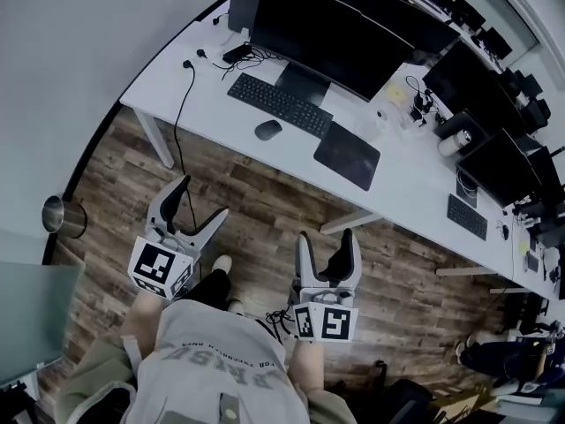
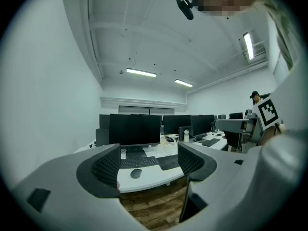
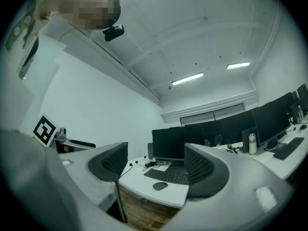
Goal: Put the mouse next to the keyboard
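Both tools stood wide and empty. The left gripper [image 1: 201, 203] and the right gripper [image 1: 326, 246] were held close to the person's body, well back from the keyboard [image 1: 280, 105], and nothing sat between either pair of jaws. The mouse [image 1: 268, 130] lay on the white desk [image 1: 177, 78] just in front of the keyboard's near long edge, about halfway along it. The dark mouse pad [image 1: 347, 155] lay off the keyboard's right end. The step in hand looked like the reach, with the grasp not yet begun. The right gripper seemed the better choice, since the likely spot was at the keyboard's right end, on or near the pad. It would have been best brought in low from the near side of the keyboard, with the jaws across the mouse's narrow width. A gentle close suited the smooth, rounded shell, which could slip out. A small lift would have spared the keyboard's edge a knock.
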`<state>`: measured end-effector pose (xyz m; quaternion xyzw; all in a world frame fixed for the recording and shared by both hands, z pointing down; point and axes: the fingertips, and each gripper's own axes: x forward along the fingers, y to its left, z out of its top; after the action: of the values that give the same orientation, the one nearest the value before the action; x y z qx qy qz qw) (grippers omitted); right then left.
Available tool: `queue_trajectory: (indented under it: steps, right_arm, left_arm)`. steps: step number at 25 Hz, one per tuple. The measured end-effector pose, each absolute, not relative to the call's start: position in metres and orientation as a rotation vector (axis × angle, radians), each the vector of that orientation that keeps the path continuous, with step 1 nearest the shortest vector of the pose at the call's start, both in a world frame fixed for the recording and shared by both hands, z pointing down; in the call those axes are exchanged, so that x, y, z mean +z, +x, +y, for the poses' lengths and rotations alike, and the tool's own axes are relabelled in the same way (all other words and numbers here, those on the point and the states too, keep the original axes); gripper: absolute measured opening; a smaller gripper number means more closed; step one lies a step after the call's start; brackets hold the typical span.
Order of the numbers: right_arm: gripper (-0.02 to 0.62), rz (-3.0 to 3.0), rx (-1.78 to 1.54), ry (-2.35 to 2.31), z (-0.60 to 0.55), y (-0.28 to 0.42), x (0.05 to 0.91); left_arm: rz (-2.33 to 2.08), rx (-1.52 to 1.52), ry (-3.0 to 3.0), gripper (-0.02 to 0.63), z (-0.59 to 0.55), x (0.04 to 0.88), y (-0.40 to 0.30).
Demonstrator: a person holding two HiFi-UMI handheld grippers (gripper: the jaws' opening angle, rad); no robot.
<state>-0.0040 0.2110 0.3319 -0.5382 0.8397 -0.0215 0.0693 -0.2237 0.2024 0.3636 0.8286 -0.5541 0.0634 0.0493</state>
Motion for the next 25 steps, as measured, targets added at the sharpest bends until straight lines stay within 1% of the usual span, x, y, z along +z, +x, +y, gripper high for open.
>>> queue_trajectory:
  steps: [4, 11, 18, 25]
  right_arm:
    - [0.357, 2.517, -0.051, -1.664, 0.175, -0.026, 0.331]
    - [0.357, 2.484, -0.029, -1.759, 0.129, -0.044, 0.328]
    - [0.357, 2.482, -0.059, -1.844, 0.090, -0.035, 0.339]
    - [0.357, 2.497, -0.067, -1.804, 0.025, -0.014, 0.356]
  left_arm:
    - [-1.638, 0.202, 2.541, 0.353, 0.159, 0.367, -0.245]
    - [-1.524, 0.223, 2.569, 0.353, 0.101, 0.381, -0.258]
    - [-1.438, 0.259, 2.533, 0.353, 0.064, 0.409, -0.253]
    - [-1.455, 0.343, 2.487, 0.353, 0.016, 0.451, -0.232]
